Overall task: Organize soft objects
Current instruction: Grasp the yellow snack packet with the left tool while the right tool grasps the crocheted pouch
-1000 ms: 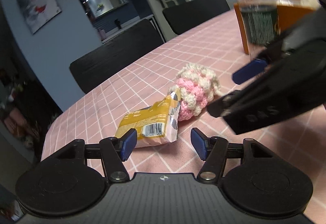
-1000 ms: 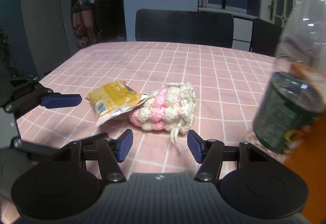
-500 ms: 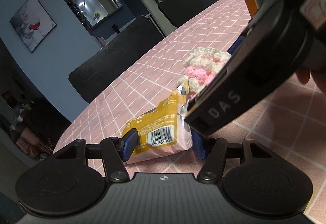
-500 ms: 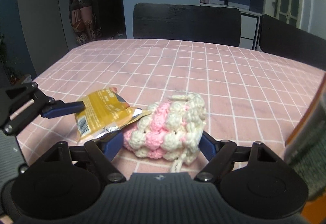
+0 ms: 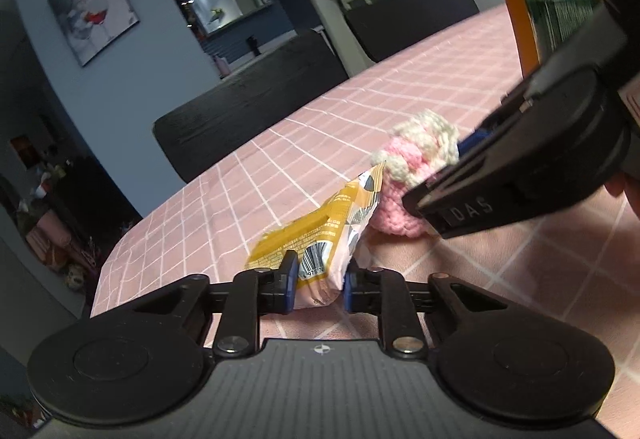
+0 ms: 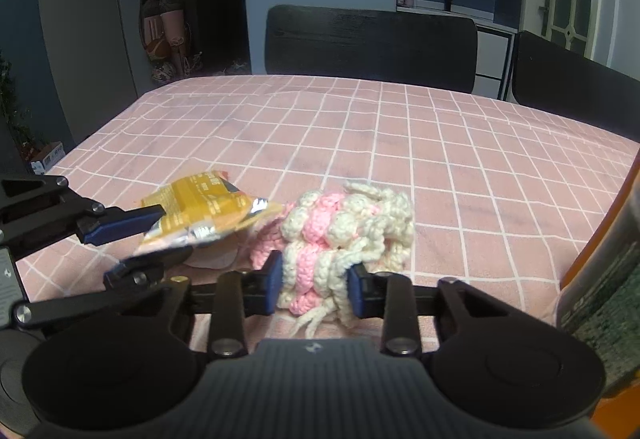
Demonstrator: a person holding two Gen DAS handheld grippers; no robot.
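"DAS" is printed in pale letters on the right gripper (image 5: 460,155). A barcode is carried by the crinkled yellow-and-silver foil snack packet (image 5: 320,239), which is pinched at its end between the nearly closed fingers of the left gripper (image 5: 318,285). The pink-and-cream crocheted yarn pouch (image 6: 344,235) is squeezed between the right gripper's (image 6: 314,289) fingers, on the pink checked table (image 6: 400,135), touching the packet.

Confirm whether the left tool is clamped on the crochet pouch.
No, the left tool grips the yellow snack packet; the right tool holds the crochet pouch.
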